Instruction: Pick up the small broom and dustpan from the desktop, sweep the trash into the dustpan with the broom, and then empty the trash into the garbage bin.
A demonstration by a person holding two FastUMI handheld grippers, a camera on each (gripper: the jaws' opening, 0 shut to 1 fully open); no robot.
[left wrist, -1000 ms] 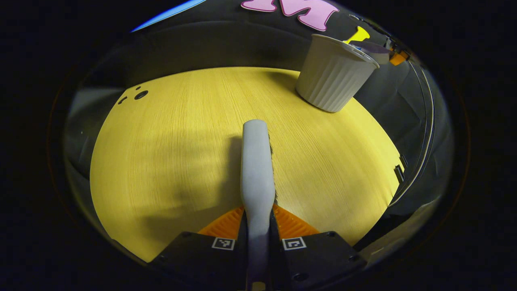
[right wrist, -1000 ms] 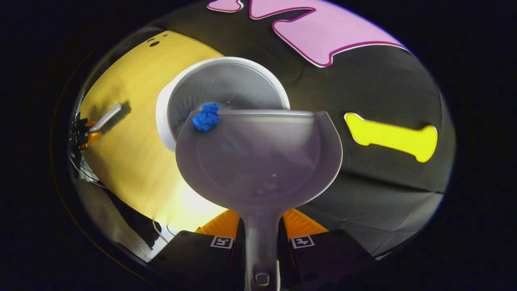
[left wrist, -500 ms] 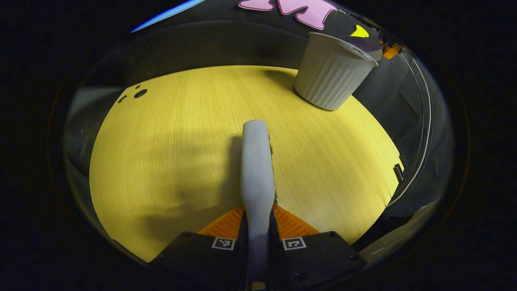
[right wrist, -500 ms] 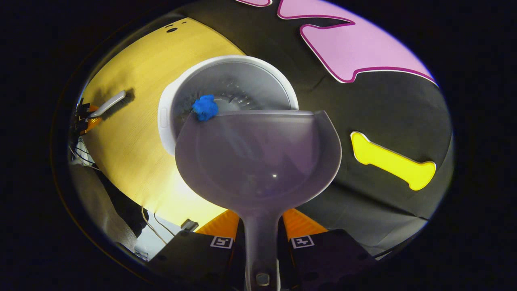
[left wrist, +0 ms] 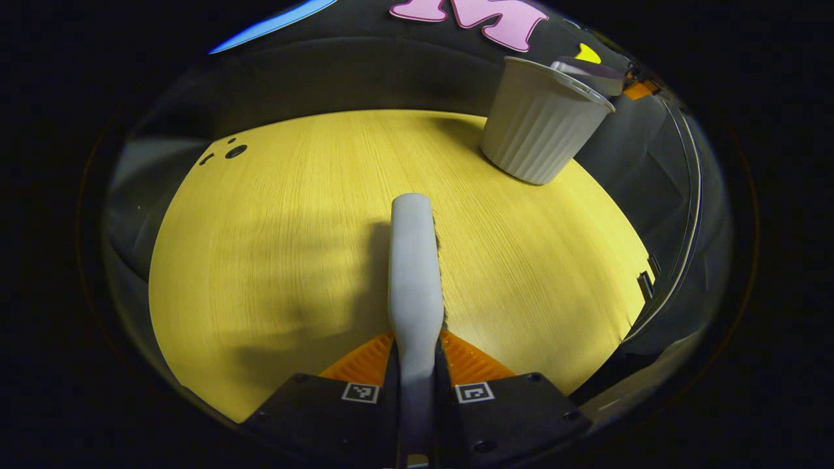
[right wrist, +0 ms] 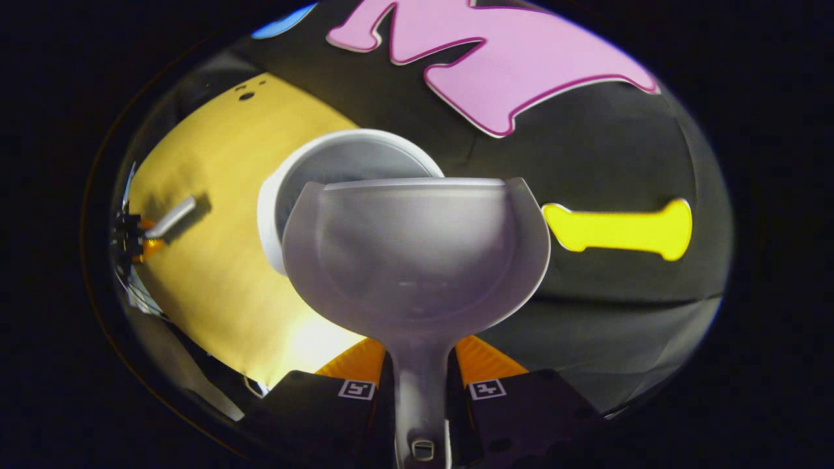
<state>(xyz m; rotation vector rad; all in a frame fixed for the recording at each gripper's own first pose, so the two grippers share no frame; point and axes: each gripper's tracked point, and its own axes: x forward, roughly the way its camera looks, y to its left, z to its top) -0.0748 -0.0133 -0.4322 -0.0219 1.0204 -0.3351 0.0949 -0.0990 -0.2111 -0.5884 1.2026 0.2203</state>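
Both tools are clamped by their handles: the left gripper (left wrist: 415,355) is closed on the small broom (left wrist: 413,273), held low over the desktop (left wrist: 273,260), while the right gripper (right wrist: 420,365) is closed on the dustpan (right wrist: 417,254), whose front lip hangs over the garbage bin (right wrist: 313,163) with no trash visible in the pan. A likely slip is the lip catching the bin's rim and tipping the light bin over. No brand or readable writing shows on broom, pan or bin.
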